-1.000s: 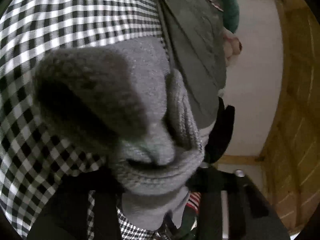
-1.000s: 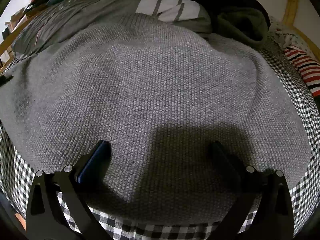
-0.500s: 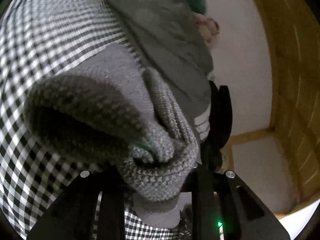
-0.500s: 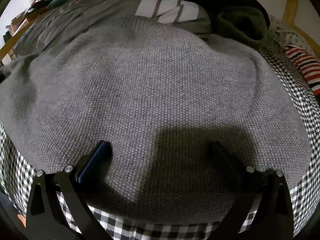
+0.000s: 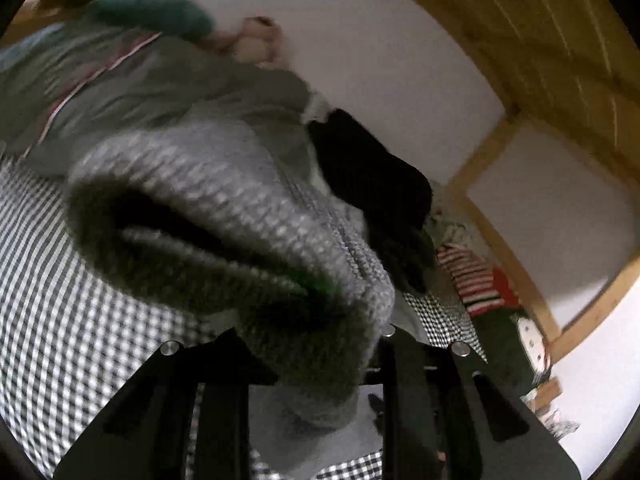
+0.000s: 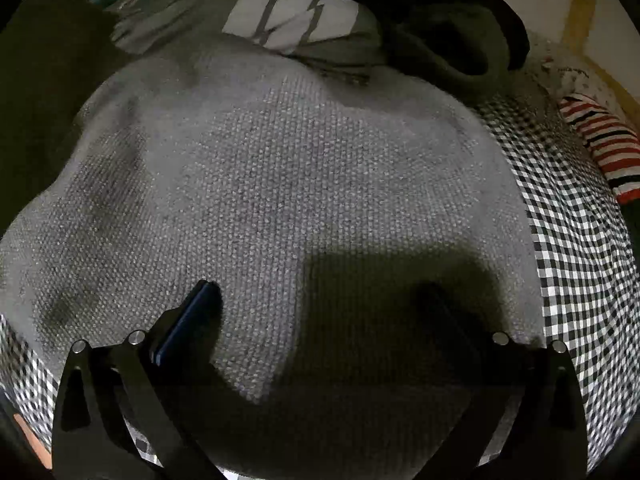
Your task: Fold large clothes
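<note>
- The left gripper (image 5: 316, 344) is clenched on a bunched part of the grey knit sweater (image 5: 224, 216); the fabric is lifted and fills the space right in front of the camera, hiding the fingertips.
- Under this lifted fold, below and to the left of the left gripper, lies the black-and-white checked cloth (image 5: 60, 288).
- Beyond the left gripper, a grey-green garment (image 5: 152, 84) and a black garment (image 5: 372, 184) lie on the same surface; a red-striped piece (image 5: 476, 280) is to the right of them.
- The right gripper (image 6: 320, 296) has its jaws spread wide and holds nothing; both fingers rest low over the sweater (image 6: 300, 184), which lies flat ahead of it.
- The left finger (image 6: 192, 316) shows a blue pad; the right one is in shadow.
- Ahead of the right gripper, past the sweater, there is a grey-and-white striped garment (image 6: 296, 24) and a dark garment (image 6: 440, 32).
- To the right of the right gripper the checked cloth (image 6: 576, 240) is visible, with the red-striped piece (image 6: 604, 144) lying on it.
</note>
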A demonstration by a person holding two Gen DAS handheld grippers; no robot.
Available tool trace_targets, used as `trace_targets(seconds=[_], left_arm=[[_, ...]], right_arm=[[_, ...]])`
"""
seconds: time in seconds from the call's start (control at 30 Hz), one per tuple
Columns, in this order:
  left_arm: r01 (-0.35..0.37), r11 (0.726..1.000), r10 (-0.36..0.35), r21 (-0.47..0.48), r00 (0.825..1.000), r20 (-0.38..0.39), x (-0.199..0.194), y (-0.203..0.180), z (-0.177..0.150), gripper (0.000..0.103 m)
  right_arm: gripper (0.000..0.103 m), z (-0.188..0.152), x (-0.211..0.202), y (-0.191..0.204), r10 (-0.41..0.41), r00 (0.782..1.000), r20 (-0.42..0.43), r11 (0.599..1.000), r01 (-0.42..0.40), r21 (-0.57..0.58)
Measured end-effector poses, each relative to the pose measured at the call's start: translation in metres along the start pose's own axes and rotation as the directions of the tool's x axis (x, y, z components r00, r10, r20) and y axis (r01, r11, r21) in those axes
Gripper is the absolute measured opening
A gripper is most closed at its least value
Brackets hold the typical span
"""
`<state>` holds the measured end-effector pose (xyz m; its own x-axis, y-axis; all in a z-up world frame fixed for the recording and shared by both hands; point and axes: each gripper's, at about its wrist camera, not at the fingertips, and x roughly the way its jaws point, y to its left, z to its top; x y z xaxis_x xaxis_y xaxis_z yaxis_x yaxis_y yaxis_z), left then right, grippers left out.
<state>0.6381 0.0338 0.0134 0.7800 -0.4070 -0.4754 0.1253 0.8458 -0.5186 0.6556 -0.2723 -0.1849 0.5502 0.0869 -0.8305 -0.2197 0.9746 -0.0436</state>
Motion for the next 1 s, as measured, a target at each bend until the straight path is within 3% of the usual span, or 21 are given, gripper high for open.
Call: trace_targets(seconds=[0.1,0.3,0.4,0.5,0.57,0.63,0.67,0.7,0.77,0.8,0.93,1.0], left_arm=[[0.017,0.997,-0.016,0.074,1.0,-0.018,0.02,-0.035,0.003,0.021],[0.071,0.974,-0.057,0.213,0.996,-0.072,0.068,-0.118,-0.01,0.021],[0.093,0.942,-0.065,0.322,0.993,-0.098,0.092,-0.169,-0.027,0.021],[0.111,0.877,-0.041,0.467,0.987,-0.158,0.129,-0.212,-0.056,0.021],[0.157,0.858,-0.032,0.489,0.967,-0.253,0.158,-0.227,-0.08,0.021],[0.197,0.871,-0.025,0.449,0.933,-0.359,0.189,-0.226,-0.098,0.021],[0.224,0.904,-0.06,0.363,0.91,-0.411,0.201,-0.217,-0.101,0.021],[0.226,0.913,-0.059,0.34,0.897,-0.439,0.21,-0.212,-0.107,0.021],[0.212,0.914,-0.038,0.345,0.894,-0.447,0.217,-0.206,-0.119,0.021],[0.212,0.911,-0.028,0.353,0.887,-0.461,0.22,-0.204,-0.127,0.021],[0.188,0.911,0.025,0.368,0.864,-0.503,0.236,-0.195,-0.152,0.021],[0.181,0.904,0.035,0.388,0.872,-0.489,0.236,-0.197,-0.155,0.022]], right_arm=[[0.101,-0.007,-0.004,-0.003,0.024,0.999,0.044,1.0,-0.025,0.003],[0.101,-0.022,-0.022,-0.026,0.179,0.974,0.139,0.983,-0.183,0.017],[0.101,-0.024,-0.022,-0.026,0.216,0.968,0.124,0.976,-0.217,-0.01],[0.101,-0.028,-0.026,-0.025,0.245,0.962,0.119,0.969,-0.242,-0.041],[0.101,-0.033,-0.036,-0.037,0.326,0.941,0.096,0.946,-0.324,-0.036],[0.1,-0.038,-0.053,-0.061,0.438,0.897,0.056,0.898,-0.439,0.006],[0.1,-0.044,-0.061,-0.07,0.451,0.892,0.032,0.892,-0.452,-0.004],[0.1,-0.049,-0.071,-0.082,0.467,0.884,0.031,0.884,-0.467,0.014],[0.1,-0.063,-0.088,-0.11,0.5,0.866,0.02,0.861,-0.499,0.095],[0.1,-0.069,-0.097,-0.123,0.491,0.87,0.048,0.862,-0.493,0.118],[0.1,-0.088,-0.136,-0.179,0.449,0.855,0.261,0.825,-0.508,0.246],[0.1,-0.086,-0.15,-0.191,0.377,0.865,0.331,0.829,-0.475,0.296]])
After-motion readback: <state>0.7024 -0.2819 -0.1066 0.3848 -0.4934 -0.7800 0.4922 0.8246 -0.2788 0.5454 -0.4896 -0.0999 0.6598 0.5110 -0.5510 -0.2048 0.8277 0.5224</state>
